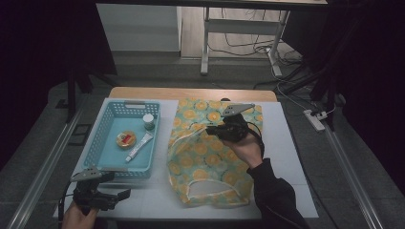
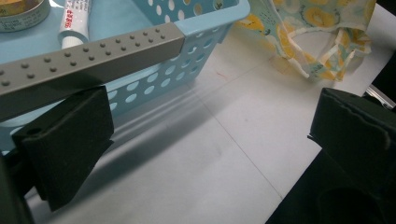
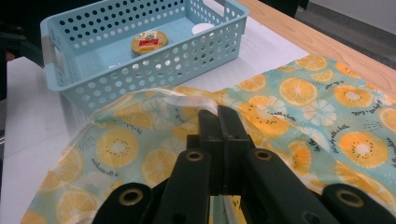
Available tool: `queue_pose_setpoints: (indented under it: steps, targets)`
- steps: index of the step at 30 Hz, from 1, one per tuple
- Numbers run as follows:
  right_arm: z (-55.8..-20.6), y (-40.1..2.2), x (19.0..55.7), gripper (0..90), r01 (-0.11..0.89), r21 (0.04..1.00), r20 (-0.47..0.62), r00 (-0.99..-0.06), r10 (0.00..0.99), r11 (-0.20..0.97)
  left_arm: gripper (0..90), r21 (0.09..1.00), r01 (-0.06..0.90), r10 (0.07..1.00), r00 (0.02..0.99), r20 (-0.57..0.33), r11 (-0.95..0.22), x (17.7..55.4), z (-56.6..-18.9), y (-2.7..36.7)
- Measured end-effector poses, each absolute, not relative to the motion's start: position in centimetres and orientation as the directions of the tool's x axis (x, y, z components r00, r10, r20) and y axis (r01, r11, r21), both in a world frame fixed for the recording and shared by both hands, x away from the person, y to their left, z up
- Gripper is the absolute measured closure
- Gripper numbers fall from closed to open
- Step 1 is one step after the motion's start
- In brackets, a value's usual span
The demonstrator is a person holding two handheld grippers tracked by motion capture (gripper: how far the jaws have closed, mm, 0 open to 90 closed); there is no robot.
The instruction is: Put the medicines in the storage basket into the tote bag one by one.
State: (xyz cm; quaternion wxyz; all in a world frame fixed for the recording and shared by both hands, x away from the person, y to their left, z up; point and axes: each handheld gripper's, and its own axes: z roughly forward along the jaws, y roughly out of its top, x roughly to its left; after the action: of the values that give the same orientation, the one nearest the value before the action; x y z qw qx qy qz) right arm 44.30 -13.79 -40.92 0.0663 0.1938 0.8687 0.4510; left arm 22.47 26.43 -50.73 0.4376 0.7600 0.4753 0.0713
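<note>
Seemingly the clenched right gripper (image 3: 219,116) pinches the bag (image 3: 299,93), contact hidden; left gripper (image 2: 210,140) released.

One light blue basket (image 1: 106,143), sitting beyond the left gripper's fingers (image 2: 70,140), is holding three items—one round tin (image 1: 125,139), one tube (image 1: 139,146) and one small jar (image 1: 149,121)—while one citrus-print bag (image 1: 200,157) is lying under the right gripper's fingers (image 3: 219,126).
</note>
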Motion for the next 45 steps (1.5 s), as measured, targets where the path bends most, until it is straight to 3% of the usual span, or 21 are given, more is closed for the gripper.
queue_pose_setpoints:
  steps: [19,36,45]
  targets:
    - [-40.9,-14.1,44.3,90.0,0.283,0.812,0.066,-0.914,0.401,0.51,0.0,0.776,0.6,0.824,0.529,-0.203,-0.194,22.5,-48.1,26.3]
    - [-40.6,-14.2,44.3,90.0,0.275,0.822,0.063,-0.914,0.4,0.498,0.5,0.769,0.619,0.845,0.489,-0.218,-0.16,26.8,-47.0,26.8]
    - [-40.5,-14.2,44.2,90.0,0.27,0.824,0.061,-0.916,0.395,0.499,0.8,0.742,0.641,0.862,0.474,-0.179,-0.199,29.4,-46.5,27.1]
